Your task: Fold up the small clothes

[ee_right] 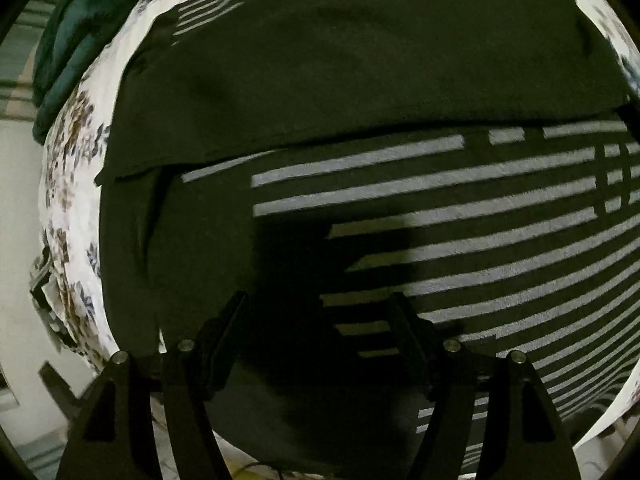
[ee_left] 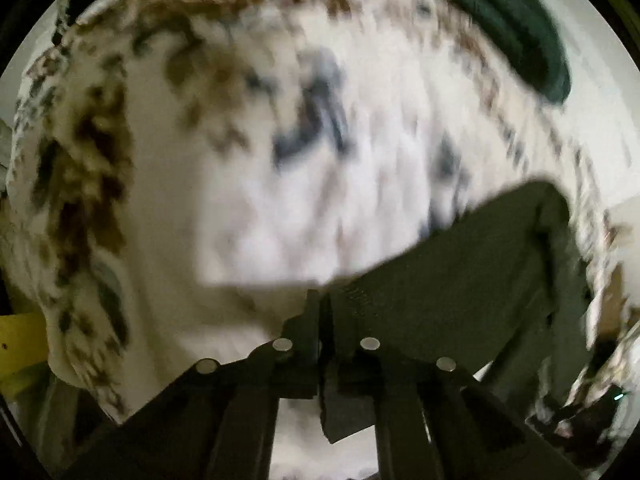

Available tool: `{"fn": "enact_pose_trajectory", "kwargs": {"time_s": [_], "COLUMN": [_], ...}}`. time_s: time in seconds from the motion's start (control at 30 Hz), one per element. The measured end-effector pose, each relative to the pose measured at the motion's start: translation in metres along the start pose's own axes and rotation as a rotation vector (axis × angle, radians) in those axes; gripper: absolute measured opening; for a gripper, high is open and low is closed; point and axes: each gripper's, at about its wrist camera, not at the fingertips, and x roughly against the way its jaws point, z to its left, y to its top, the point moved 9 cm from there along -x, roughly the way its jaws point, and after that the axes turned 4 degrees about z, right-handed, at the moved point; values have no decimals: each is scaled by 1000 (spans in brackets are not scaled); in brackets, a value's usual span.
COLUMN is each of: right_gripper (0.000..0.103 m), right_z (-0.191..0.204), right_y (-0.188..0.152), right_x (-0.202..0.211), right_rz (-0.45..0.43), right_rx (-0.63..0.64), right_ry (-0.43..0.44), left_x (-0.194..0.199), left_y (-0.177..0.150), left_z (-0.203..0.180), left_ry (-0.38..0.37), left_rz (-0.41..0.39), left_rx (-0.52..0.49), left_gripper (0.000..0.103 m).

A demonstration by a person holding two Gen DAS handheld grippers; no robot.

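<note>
where floral bedsheet point(ee_right: 72, 168) spreads, left claw point(ee_left: 325, 320) pinching dark garment point(ee_left: 460, 280), right claw point(ee_right: 320, 320) spread

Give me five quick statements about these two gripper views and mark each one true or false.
1. The left gripper is shut on a corner of the dark olive garment. True.
2. The right gripper is clamped on the dark garment with white stripes. False: it is open, its fingers spread apart above the cloth.
3. The bedding under the clothes is a white floral-print sheet. True.
4. A bright red towel lies at the far edge. False: the bundle there is dark green fabric.
5. The striped garment carries white stripes on a dark ground. True.
</note>
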Motion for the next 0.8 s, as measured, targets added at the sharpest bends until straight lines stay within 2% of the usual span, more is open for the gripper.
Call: {"fn": "enact_pose_trajectory", "kwargs": {"time_s": [0.07, 0.27, 0.37, 0.47, 0.57, 0.6, 0.63, 0.7, 0.8], "right_gripper": [72, 72, 72, 72, 72, 72, 72, 72, 72], "right_z": [13, 47, 60, 68, 69, 69, 65, 60, 48], "right_y": [3, 15, 21, 19, 10, 8, 6, 4, 4], "right_x": [2, 1, -2, -4, -4, -5, -4, -7, -13], "right_rz": [-9, -29, -34, -17, 5, 10, 17, 25, 39], "right_rx": [32, 60, 55, 39, 21, 18, 12, 4, -9], "right_ry": [-5, 23, 31, 51, 68, 64, 57, 46, 16], "left_x": [15, 40, 34, 23, -2, -10, -19, -40, -53], "left_y": [21, 98, 122, 105, 67, 56, 47, 33, 33], "left_z": [5, 23, 32, 27, 28, 31, 34, 35, 28], "left_ry": [-14, 53, 1, -91, -160, -177, -201, -260, -255], "left_rz": [-33, -161, -131, -67, 23, 45, 65, 96, 75], "left_rx": [3, -28, -15, 3, 59, 94, 140, 222, 257], "left_gripper": [3, 0, 2, 4, 31, 48, 53, 53, 53]}}
